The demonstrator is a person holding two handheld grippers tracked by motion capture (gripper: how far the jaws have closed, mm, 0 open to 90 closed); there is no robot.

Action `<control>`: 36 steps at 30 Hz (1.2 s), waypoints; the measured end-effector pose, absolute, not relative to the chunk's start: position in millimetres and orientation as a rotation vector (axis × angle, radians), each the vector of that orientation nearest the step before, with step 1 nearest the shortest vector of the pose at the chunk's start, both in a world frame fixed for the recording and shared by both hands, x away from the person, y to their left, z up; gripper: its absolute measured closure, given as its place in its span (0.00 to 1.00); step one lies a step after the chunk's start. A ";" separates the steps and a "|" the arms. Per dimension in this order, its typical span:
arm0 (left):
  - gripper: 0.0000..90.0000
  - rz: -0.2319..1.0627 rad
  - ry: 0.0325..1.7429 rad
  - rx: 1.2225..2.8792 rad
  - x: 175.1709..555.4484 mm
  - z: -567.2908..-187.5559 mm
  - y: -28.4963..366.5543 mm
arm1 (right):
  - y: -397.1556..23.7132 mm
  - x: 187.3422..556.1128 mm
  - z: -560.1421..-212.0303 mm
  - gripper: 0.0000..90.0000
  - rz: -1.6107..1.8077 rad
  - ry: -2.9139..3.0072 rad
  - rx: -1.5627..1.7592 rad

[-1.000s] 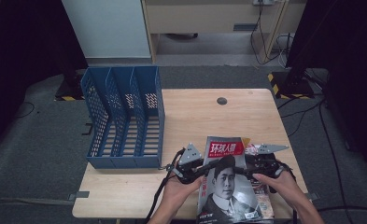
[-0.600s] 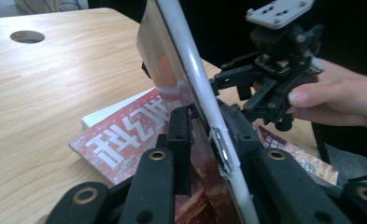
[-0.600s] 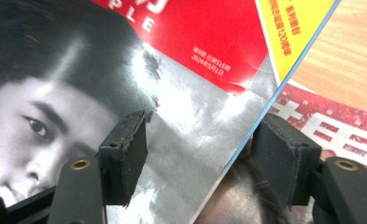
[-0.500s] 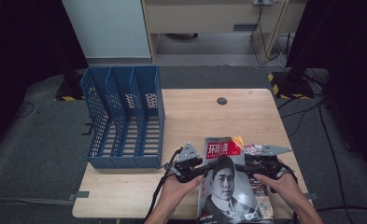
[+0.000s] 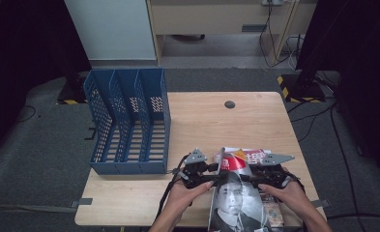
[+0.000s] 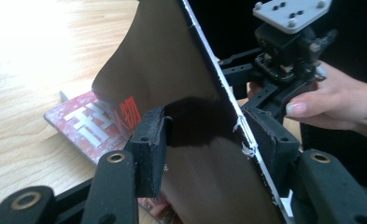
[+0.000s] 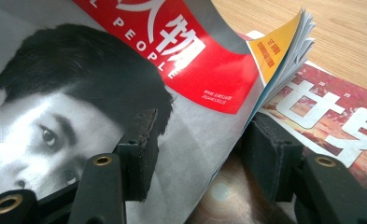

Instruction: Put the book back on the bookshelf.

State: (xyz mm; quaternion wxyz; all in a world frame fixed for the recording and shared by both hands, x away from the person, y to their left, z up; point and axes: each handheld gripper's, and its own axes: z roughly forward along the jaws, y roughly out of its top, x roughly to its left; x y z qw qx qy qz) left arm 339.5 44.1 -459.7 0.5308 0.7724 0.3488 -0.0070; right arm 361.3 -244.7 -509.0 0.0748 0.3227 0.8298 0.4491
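A magazine point(image 5: 233, 193) with a black-and-white portrait and a red title band stands tilted at the table's front, its spine edge raised. My left gripper point(image 5: 214, 179) reaches it from the left; its jaws have just been opening and stand apart around the spine and dark back cover point(image 6: 204, 112). My right gripper point(image 5: 251, 179) comes from the right; its jaws have just been closing around the page edge point(image 7: 284, 51), one on the cover, one below, still wide. A second, red magazine point(image 7: 340, 116) lies flat underneath.
A blue three-slot file rack point(image 5: 129, 121) lies at the table's left. The wooden table point(image 5: 202, 116) has a round cable hole point(image 5: 229, 104) near its far edge. Dark floor and cables surround the table. Both hands come in at the front edge.
The magazine's left edge has lifted, so it now stands steeper. The left jaws have come apart off its spine, and the right jaws have narrowed around its page edge. Neither hand has shifted much.
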 end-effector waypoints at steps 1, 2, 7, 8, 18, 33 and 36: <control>0.56 -0.011 0.839 1.852 339.9 -460.5 44.4 | -244.7 361.1 -509.2 0.51 1.347 2.489 0.971; 0.56 -0.011 0.849 1.852 340.0 -461.5 44.7 | -244.8 361.2 -509.4 0.51 1.348 2.489 0.971; 0.51 -0.042 0.897 1.850 343.8 -465.0 48.4 | -244.4 360.5 -509.9 0.52 1.347 2.482 0.982; 0.50 -0.049 0.904 1.851 344.4 -465.3 48.8 | -244.4 360.6 -509.9 0.52 1.348 2.481 0.986; 0.50 -0.034 0.929 1.873 344.9 -466.6 49.4 | -244.3 360.9 -509.8 0.53 1.343 2.479 0.993; 0.36 -0.038 0.991 1.950 349.6 -470.9 44.9 | -242.7 359.5 -509.8 0.52 1.329 2.471 0.990; 0.34 -0.059 1.006 1.950 352.8 -473.2 46.2 | -242.7 359.5 -509.8 0.52 1.330 2.471 0.990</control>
